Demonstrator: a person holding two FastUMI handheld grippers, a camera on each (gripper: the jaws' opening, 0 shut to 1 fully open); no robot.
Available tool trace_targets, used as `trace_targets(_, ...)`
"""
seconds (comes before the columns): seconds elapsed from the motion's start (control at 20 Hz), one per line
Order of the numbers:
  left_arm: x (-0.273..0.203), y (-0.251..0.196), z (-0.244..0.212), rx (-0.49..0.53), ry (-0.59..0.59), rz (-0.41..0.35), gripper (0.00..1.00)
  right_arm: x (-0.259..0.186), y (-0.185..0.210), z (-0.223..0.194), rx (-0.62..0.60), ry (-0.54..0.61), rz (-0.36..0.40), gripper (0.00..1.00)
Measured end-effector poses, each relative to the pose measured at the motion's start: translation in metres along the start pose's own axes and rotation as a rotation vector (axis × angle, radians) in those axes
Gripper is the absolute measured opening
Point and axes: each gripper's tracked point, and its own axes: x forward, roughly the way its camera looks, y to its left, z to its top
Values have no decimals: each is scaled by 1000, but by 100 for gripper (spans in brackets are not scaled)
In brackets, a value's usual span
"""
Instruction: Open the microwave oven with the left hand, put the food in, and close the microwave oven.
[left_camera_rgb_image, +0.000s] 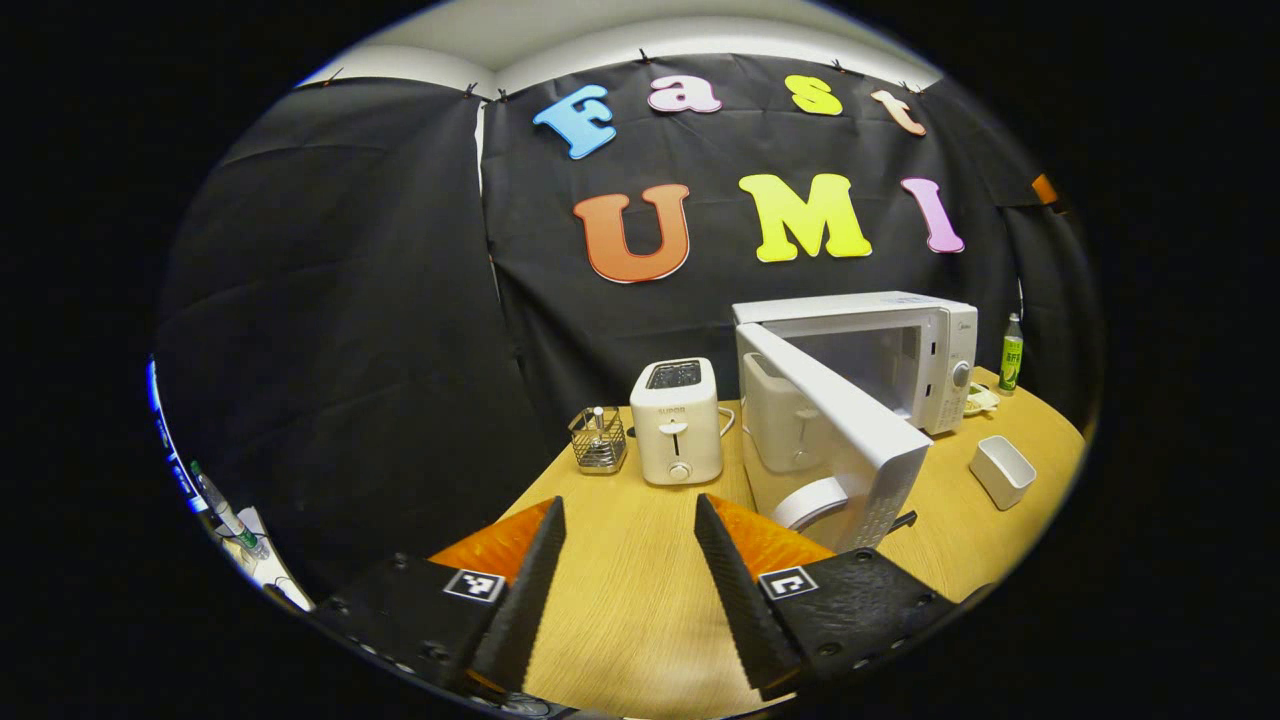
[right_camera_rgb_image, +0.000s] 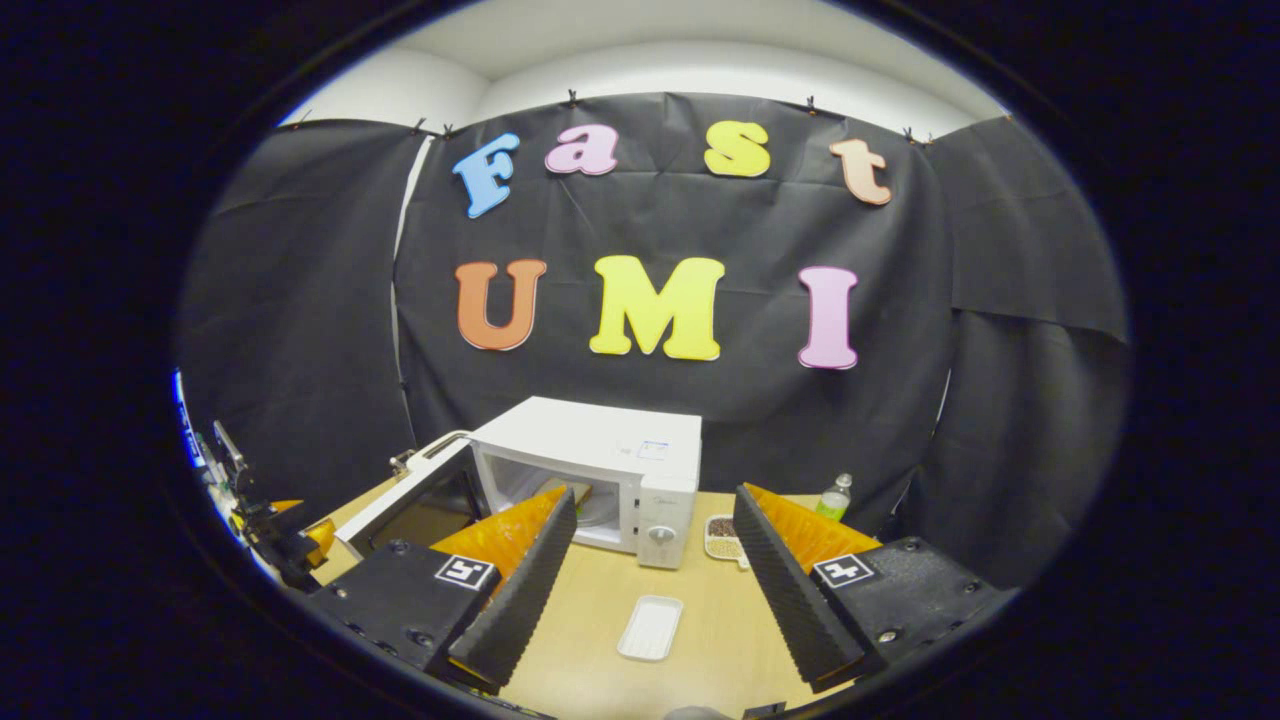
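The white microwave (left_camera_rgb_image: 900, 350) stands at the table's back, its door (left_camera_rgb_image: 835, 450) swung wide open towards me. My left gripper (left_camera_rgb_image: 630, 500) hangs open over the table in front of the door, apart from it and holding nothing. In the right gripper view the microwave (right_camera_rgb_image: 600, 450) shows its open cavity, with the door (right_camera_rgb_image: 410, 505) out to the left. A small dish of brownish food (right_camera_rgb_image: 722, 538) sits just right of the oven; it is also the dish (left_camera_rgb_image: 980, 400) in the left gripper view. My right gripper (right_camera_rgb_image: 655, 505) is open and empty, facing the oven.
A white toaster (left_camera_rgb_image: 677, 420) and a wire basket (left_camera_rgb_image: 598, 438) stand left of the door. An empty white tray (right_camera_rgb_image: 650, 627) lies on the wooden table (right_camera_rgb_image: 700, 650) before the oven. A green bottle (right_camera_rgb_image: 833, 497) stands behind the food dish. The other gripper (right_camera_rgb_image: 270, 530) shows at far left.
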Motion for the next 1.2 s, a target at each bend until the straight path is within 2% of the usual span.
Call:
trace_targets(0.05,3,-5,-4,-1,9,-26,67,-5,0,0,8,2,3,100)
trace_targets(0.1,5,-4,-5,8,9,-27,63,-7,-2,0,9,3,-1,92)
trace_targets(0.15,9,-5,-7,18,6,-35,43,-9,-5,0,4,5,-3,100)
trace_targets(0.2,15,-7,-9,20,7,-42,19,-11,-5,-1,3,11,-3,92)
trace_targets(0.3,18,-14,-15,10,12,-57,7,-15,-6,2,7,11,-2,92)
trace_targets(0.35,22,-15,-14,3,9,-57,10,-17,-6,5,9,7,-2,92)
trace_targets(0.4,25,-23,-14,-7,6,-80,0,-18,-7,8,12,4,-3,92)
trace_targets(0.45,26,-27,-12,-9,-5,-91,0,-20,-7,8,16,3,-3,92)
trace_targets(0.5,27,-35,-11,-10,-12,-109,0,-21,-9,12,23,-6,-6,100)
trace_targets(0.55,29,-40,-11,-4,-16,-118,0,-23,-10,16,27,-16,-6,92)
trace_targets(0.7,31,-54,-12,-13,-14,-149,0,-28,-16,24,27,-38,-20,92)
trace_targets(0.75,29,-61,-11,-15,-15,-160,0,-30,-18,23,30,-37,-20,100)
trace_targets(0.8,29,-67,-10,-11,-15,-169,0,-30,-22,23,29,-35,-24,92)
trace_targets(0.85,28,-74,-9,-15,-20,-185,0,-31,-24,25,26,-35,-27,92)
trace_targets(0.9,26,-83,-9,-22,-20,-204,0,-31,-28,25,23,-35,-30,100)
trace_targets(0.95,25,-94,-9,-25,-18,-225,0,-32,-31,26,23,-34,-31,92)
trace_targets(1.0,24,-105,-9,-23,-18,-244,0,-33,-34,26,23,-35,-33,100)
trace_targets(1.05,23,-115,-7,-17,-20,-260,0,-33,-37,27,23,-34,-36,92)
trace_targets(1.1,21,-125,-7,-14,-23,-278,0,-34,-40,28,23,-34,-36,100)
trace_targets(1.15,21,-135,-6,-11,-27,-290,0,-34,-45,29,22,-35,-39,92)
trace_targets(1.2,20,-143,-5,-12,-26,-305,0,-34,-48,30,20,-34,-41,92)
